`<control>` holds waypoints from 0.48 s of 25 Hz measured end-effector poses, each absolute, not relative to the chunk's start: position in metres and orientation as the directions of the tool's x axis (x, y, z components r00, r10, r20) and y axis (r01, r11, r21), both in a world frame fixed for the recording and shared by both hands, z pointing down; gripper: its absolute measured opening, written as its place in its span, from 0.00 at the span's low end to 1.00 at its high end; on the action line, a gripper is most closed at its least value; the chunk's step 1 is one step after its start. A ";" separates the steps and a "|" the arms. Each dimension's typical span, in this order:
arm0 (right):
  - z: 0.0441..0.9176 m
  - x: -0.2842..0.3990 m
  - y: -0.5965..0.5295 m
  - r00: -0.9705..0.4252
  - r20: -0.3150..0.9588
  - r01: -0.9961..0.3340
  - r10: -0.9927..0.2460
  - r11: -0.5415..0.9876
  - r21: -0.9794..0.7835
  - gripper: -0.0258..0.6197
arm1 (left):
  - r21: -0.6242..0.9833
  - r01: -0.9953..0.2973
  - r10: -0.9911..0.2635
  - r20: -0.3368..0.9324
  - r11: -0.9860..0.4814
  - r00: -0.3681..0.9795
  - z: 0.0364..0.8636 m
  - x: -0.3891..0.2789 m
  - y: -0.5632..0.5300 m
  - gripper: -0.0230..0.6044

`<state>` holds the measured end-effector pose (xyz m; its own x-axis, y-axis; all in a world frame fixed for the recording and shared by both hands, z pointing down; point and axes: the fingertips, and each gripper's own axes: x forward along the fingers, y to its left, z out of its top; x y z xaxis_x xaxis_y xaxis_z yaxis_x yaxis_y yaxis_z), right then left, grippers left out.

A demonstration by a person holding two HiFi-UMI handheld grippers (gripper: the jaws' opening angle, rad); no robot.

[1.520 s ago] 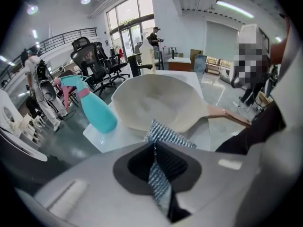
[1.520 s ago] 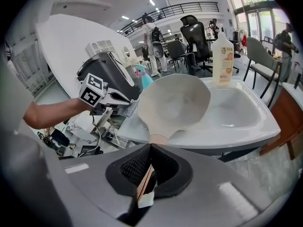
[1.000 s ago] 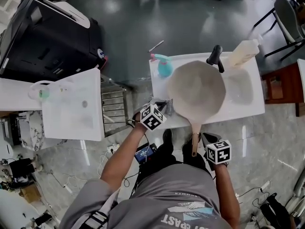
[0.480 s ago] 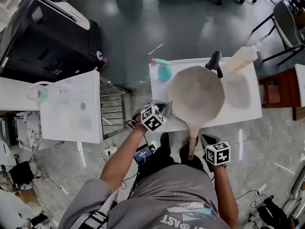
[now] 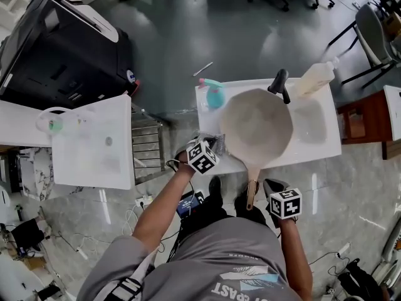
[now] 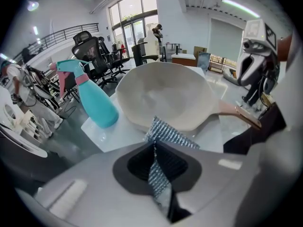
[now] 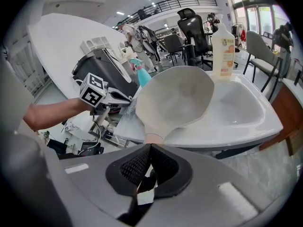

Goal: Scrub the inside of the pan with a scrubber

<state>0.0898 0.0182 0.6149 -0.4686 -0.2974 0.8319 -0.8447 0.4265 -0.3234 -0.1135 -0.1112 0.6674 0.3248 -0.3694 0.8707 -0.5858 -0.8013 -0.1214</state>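
Standing over a white sink basin [image 5: 321,130], a person holds a two-jaw gripper in each hand, seen from above and from each gripper's own camera. A pale, round pan [image 5: 257,125] sits in the basin, tipped up so its inside faces the person's left, with its wooden handle [image 5: 252,192] reaching out over the front edge toward the body. The right gripper [image 7: 149,151] has its jaws pressed together on the end of that handle; this grip seems meant to steady the pan and keep it tilted, so the bowl is open to the other hand. The left gripper [image 6: 154,150] is clamped tight on a silvery mesh scrubber [image 6: 168,132], pinching one edge so that most of the mesh sticks out past the jaw tips as a free working surface. The scrubber hangs just beside the pan's near left rim, outside the bowl, and I cannot tell whether it touches the rim. Scrubbing inside the pan looks not yet begun: the left gripper would have to carry the mesh over the rim and down onto the inner surface. A teal spray bottle [image 5: 215,93] with a pink trigger stands at the basin's back left corner, and a pale soap bottle [image 5: 313,79] stands at the back right, both close at hand but clear of the pan. A black faucet [image 5: 280,82] rises behind the pan's far rim. The likely risk is the pan rocking on the basin edge if the handle grip loosens under scrubbing pressure.
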 end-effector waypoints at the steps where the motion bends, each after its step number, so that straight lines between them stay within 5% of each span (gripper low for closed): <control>1: 0.615 0.091 0.020 -0.466 0.833 -0.847 -0.299 0.424 -0.321 0.04 | -0.127 -0.589 -0.375 0.869 -0.798 0.322 0.667 -0.113 -0.111 0.06; 12: 0.607 0.095 0.032 -0.450 0.835 -0.858 -0.318 0.415 -0.304 0.04 | -0.131 -0.666 -0.435 0.844 -0.734 0.314 0.669 -0.124 -0.100 0.06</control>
